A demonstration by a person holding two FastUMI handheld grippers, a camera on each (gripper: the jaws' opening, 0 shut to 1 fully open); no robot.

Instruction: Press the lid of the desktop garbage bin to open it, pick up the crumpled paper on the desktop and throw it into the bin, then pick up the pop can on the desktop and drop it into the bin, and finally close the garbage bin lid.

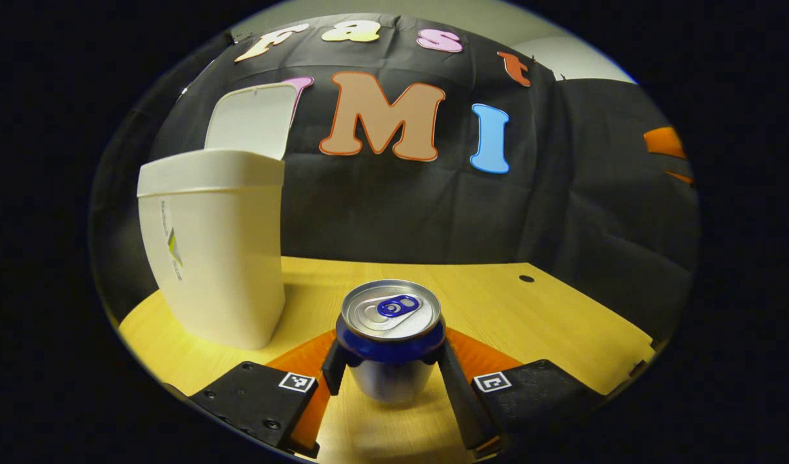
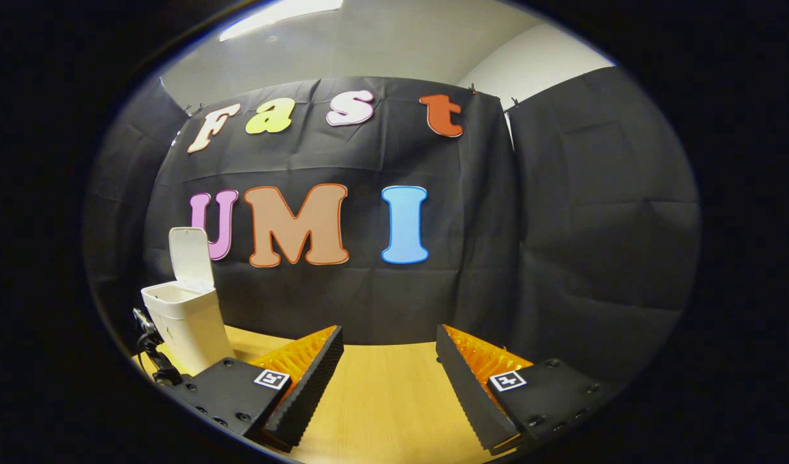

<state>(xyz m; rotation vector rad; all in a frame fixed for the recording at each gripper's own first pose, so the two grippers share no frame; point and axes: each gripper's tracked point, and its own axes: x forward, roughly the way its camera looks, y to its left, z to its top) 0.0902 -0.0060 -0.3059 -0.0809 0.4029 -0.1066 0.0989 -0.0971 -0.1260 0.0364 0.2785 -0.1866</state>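
Can (image 1: 390, 335) is pinched upright between the left gripper's (image 1: 390, 374) jaws, low over the near desk (image 1: 549, 316); bin (image 1: 217, 258), lid (image 1: 253, 119) raised, is seen farther off to the left. Right gripper's (image 2: 389, 380) jaws are held spread, empty.

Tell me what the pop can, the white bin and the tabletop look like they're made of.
The blue and silver pop can looks like aluminium: its top is brushed and shiny, with a pull tab. The white desktop garbage bin, its lid raised, appears to be matte moulded plastic with smooth, even walls. The yellow tabletop shows a pale wood grain; probably laminate or veneer, though solid wood can't be ruled out.
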